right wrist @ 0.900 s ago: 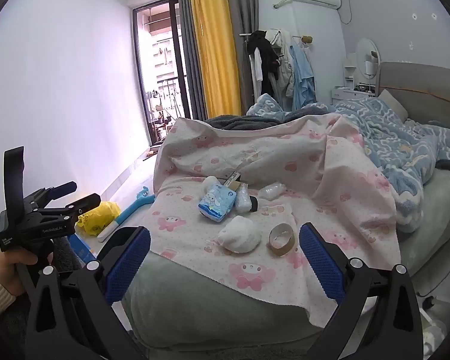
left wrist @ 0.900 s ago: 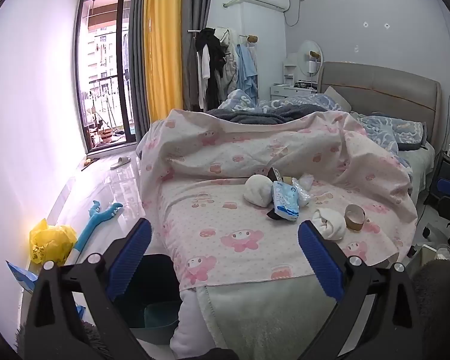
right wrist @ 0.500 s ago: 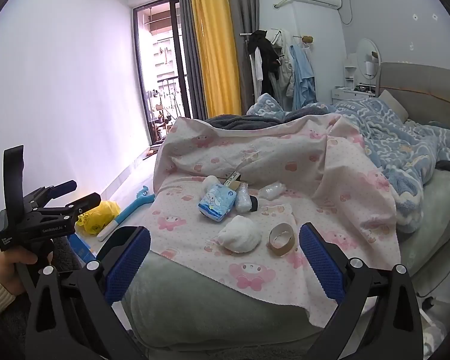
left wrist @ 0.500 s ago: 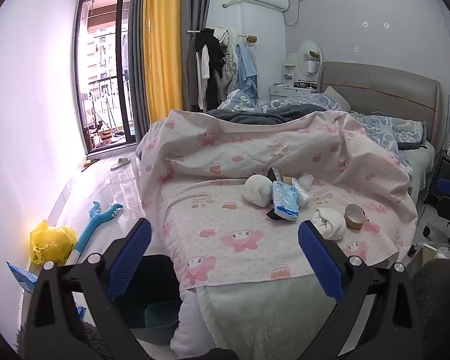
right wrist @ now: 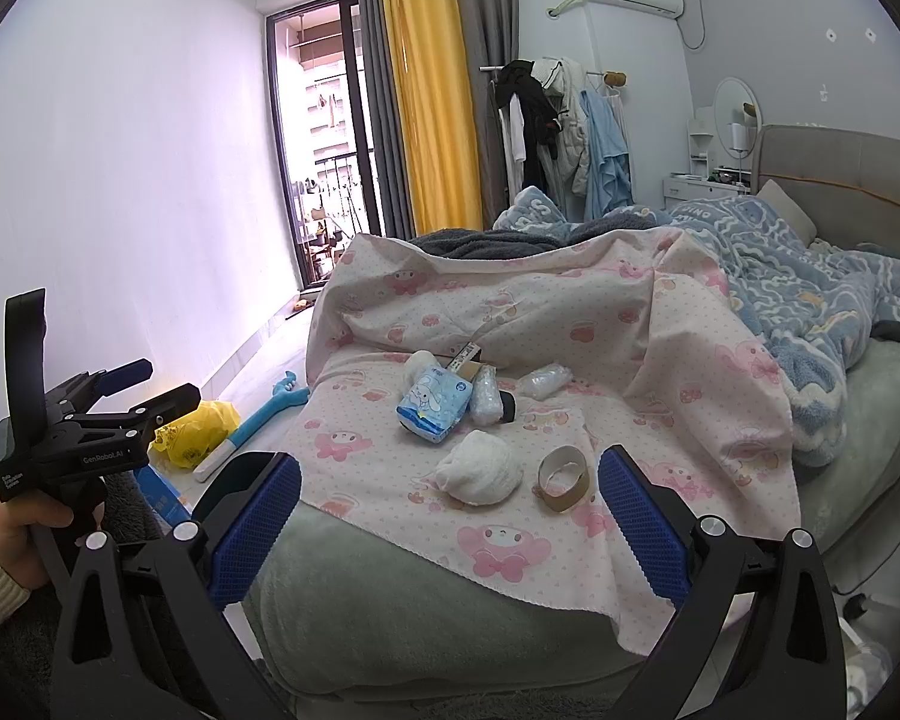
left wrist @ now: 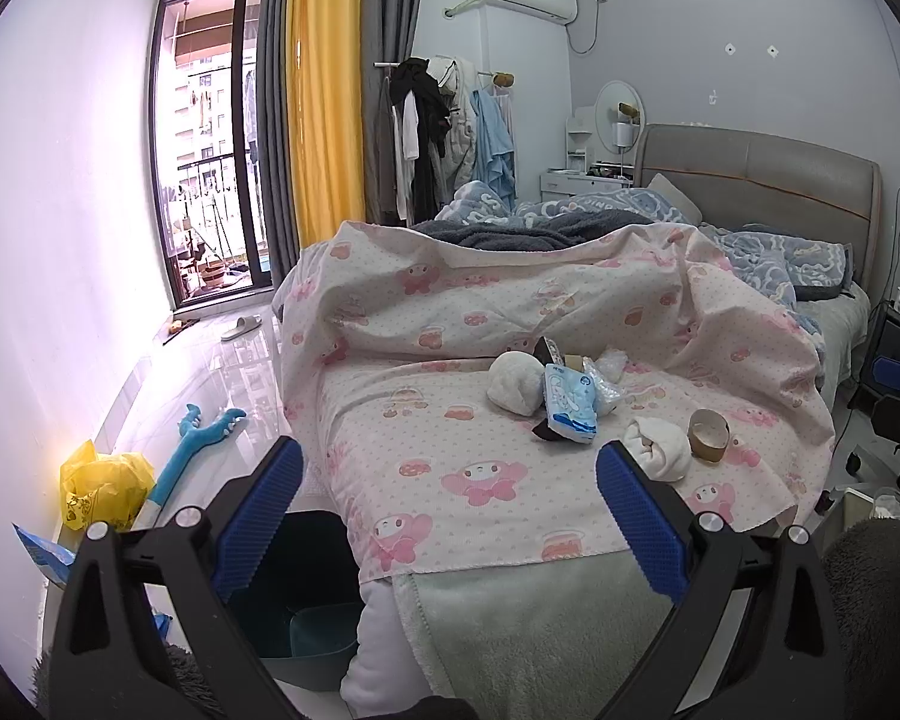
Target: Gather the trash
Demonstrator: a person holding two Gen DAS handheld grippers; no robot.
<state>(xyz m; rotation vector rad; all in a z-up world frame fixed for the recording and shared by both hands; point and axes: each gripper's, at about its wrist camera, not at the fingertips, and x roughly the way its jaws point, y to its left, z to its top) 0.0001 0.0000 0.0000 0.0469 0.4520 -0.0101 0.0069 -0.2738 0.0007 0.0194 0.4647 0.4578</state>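
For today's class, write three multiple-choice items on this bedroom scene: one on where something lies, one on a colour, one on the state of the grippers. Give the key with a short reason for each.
1. Where does the cardboard tape ring lie?
A. On the floor
B. On the pink sheet, beside the white wad
C. Inside the bin

2. What colour is the plastic bag on the floor?
A. Yellow
B. Red
C. Black

3. How do the left gripper and right gripper stand?
A. Both shut on trash
B. One holds the tissue pack
C. Both open, holding nothing

Key: B, the ring rests on the sheet next to the wad; A, the bag is bright yellow; C, both sets of blue pads are spread wide apart with nothing between them.
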